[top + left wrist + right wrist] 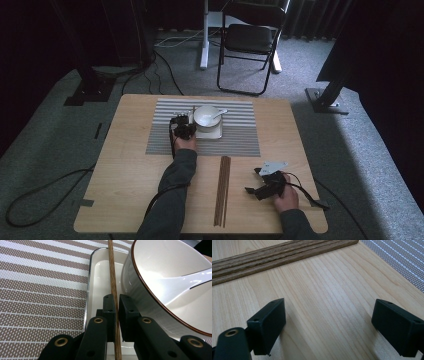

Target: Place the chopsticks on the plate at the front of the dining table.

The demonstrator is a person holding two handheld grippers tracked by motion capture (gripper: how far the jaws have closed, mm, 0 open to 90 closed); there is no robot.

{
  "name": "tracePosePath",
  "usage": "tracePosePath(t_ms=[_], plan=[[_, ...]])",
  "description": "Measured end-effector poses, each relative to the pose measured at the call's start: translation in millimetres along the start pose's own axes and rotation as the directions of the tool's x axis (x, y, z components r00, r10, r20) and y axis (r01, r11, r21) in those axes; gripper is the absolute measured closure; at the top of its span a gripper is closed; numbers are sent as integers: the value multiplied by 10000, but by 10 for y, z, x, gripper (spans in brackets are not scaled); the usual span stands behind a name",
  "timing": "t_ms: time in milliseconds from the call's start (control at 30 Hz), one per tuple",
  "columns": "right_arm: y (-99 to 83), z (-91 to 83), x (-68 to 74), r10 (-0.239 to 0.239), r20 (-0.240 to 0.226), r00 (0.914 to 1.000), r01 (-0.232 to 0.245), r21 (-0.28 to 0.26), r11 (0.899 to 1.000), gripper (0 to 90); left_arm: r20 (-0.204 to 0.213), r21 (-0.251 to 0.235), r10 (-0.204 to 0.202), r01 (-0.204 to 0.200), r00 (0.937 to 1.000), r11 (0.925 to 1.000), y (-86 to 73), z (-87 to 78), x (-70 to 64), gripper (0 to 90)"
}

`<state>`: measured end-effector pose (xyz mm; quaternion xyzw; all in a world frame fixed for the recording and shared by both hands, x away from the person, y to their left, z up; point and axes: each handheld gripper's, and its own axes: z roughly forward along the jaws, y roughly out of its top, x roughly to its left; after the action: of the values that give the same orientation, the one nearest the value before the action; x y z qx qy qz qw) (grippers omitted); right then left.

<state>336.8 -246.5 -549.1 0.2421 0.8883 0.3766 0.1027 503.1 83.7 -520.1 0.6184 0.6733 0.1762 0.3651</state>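
While left gripper (116,305) clamps chopstick (113,277) over white tray (96,275) at bowl's (160,272) nine o'clock, right gripper (328,325) waits, jaws apart, near remaining chopsticks (223,187). Best practice: lower level, release without nudging bowl.

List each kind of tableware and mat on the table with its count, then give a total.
Striped placemat: 1
White tray: 1
White bowl: 1
White spoon in the bowl: 1
Chopstick clamped in the left hand-held gripper: 1
Chopsticks lying in a bundle on the table: at least 3, exact number unclear
Total: at least 8
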Motion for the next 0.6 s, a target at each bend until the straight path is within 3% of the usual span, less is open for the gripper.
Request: tracePosePath(t_ms=[600], plan=[[0,1,7,1,21,10000,-1,-5,10000,115,112,64,-60,60,9999,10000,28,31,49,832]])
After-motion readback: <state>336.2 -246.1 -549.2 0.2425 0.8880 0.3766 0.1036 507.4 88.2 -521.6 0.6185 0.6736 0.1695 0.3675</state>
